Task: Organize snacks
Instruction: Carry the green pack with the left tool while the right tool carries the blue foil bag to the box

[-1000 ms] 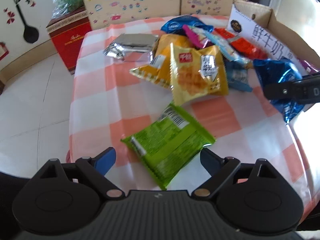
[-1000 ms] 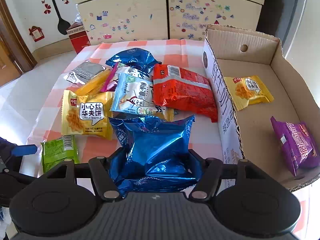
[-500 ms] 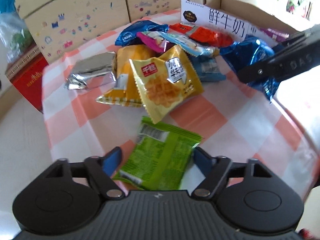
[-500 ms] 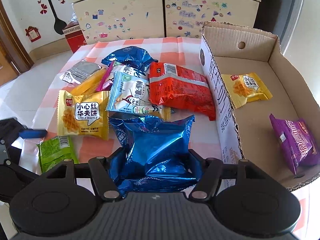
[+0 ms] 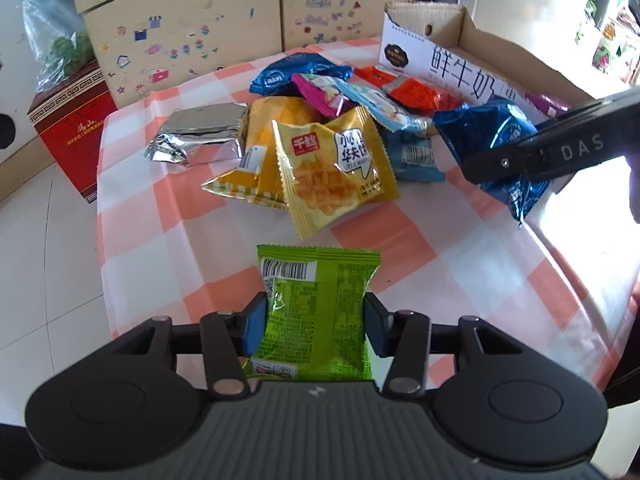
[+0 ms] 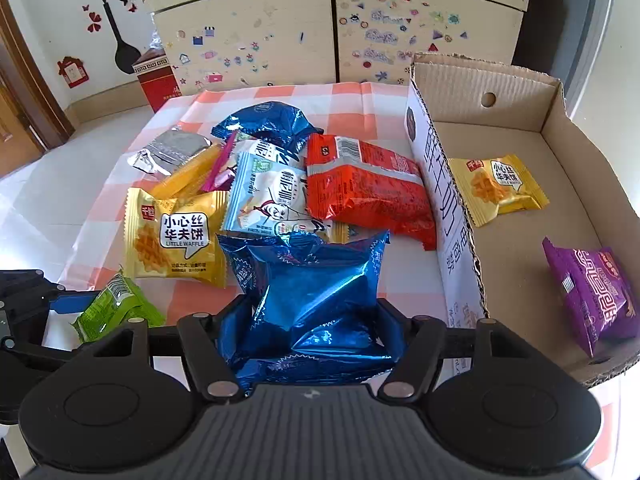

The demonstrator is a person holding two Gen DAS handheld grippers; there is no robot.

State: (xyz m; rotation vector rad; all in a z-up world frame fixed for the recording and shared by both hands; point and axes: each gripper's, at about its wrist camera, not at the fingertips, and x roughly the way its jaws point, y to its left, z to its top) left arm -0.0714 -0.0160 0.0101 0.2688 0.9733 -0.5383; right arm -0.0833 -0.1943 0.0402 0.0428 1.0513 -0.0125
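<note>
While the left gripper [image 5: 314, 324] clamps a glossy green packet [image 5: 316, 312], the right gripper [image 6: 312, 320] grips a crinkled blue foil bag [image 6: 308, 300] at the checked table's [image 5: 400, 240] near edge.

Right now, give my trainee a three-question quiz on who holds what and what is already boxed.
1. True or false: the left gripper is shut on the green packet.
2. Which packet does the right gripper hold? A silver, B blue foil packet, C red.
3. Fill in: the cardboard box already holds a yellow waffle packet and a ____ packet.

Key: 1 true; 2 B; 3 purple.
</note>
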